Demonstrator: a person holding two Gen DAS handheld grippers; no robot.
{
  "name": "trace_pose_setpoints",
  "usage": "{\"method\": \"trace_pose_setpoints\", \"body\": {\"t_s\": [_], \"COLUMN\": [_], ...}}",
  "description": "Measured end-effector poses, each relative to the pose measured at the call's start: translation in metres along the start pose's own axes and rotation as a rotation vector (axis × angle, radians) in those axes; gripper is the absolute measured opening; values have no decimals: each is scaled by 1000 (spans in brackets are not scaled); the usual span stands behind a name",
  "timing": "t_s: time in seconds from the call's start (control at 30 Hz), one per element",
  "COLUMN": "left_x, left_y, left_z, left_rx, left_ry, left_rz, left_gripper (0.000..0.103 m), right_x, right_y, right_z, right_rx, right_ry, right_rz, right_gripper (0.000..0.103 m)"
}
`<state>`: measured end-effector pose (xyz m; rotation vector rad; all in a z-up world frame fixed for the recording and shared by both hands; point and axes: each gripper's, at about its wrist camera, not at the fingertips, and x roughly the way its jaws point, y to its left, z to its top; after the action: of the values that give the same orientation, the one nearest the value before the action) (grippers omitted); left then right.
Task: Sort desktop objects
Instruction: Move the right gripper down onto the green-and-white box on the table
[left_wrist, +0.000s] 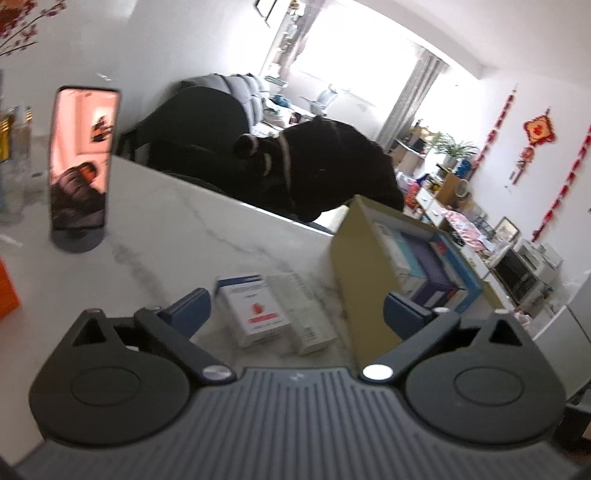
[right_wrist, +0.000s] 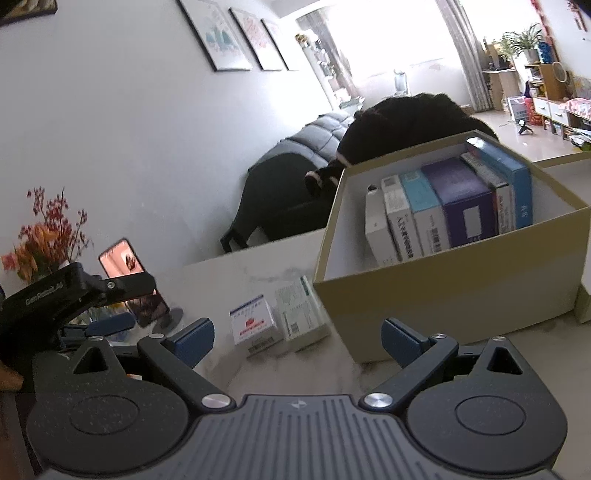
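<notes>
Two small cartons lie flat and side by side, touching, on the white marble-pattern tabletop (right_wrist: 236, 266): a white carton with a red emblem and blue end flap (right_wrist: 253, 324) and a pale green-printed carton (right_wrist: 301, 314), the latter just beside the near left corner of the tan cardboard box (right_wrist: 454, 284). This open-topped box with a white interior stands near the far edge of the tabletop and holds a row of upright cartons packed against one another: a white carton (right_wrist: 376, 225), a white carton with black lettering (right_wrist: 400, 221), a light blue and white carton (right_wrist: 426, 210), a purple carton (right_wrist: 465, 203), a thin grey-white carton (right_wrist: 500, 199) and a blue carton (right_wrist: 511, 177). The part of the box nearest the left wall is unoccupied. The left gripper (left_wrist: 297, 314) is spread wide with nothing held, and the two loose cartons lie on the tabletop between its blue pads (left_wrist: 190, 308). The right gripper (right_wrist: 297, 338) is likewise spread wide and holds nothing. A phone with a lit screen on a round stand (left_wrist: 83, 162) stands well apart, toward the left part of the tabletop.
</notes>
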<state>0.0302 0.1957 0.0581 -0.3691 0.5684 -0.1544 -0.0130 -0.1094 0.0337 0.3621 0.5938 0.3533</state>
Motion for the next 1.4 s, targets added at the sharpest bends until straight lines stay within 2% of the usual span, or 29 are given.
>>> {"method": "trace_pose_setpoints", "body": {"t_s": [0.27,0.4,0.6,1.0,1.17,1.23,1.33,1.4], "left_x": [-26,-35,-43,-42,-43,-42,-42,-42], "left_y": [35,54,71,94,97,99,101,102], "left_z": [-29,-38,-45,-52,-52,-52,-52,-52], "left_rx": [-64,-126,-146,-198,-207,-211,-217,-219], "left_ry": [-21,-19,-15,8,13,15,17,18], "left_rz": [88,116,160,176,181,183,183,183], "left_gripper": [103,103,103,103,103,103,103,103], "right_x": [29,48,87,140,160,165,172,178], "right_y": [18,30,38,71,90,101,110,110], "right_z": [-11,-18,-22,-33,-47,-56,-64,-64], "right_rx": [-90,-165,-273,-571,-753,-866,-962,-976], "right_ry": [71,114,178,233,249,233,238,238], "right_rz": [-14,11,1,-181,-293,-347,-350,-382], "right_gripper": [99,98,91,79,74,74,74,72]}}
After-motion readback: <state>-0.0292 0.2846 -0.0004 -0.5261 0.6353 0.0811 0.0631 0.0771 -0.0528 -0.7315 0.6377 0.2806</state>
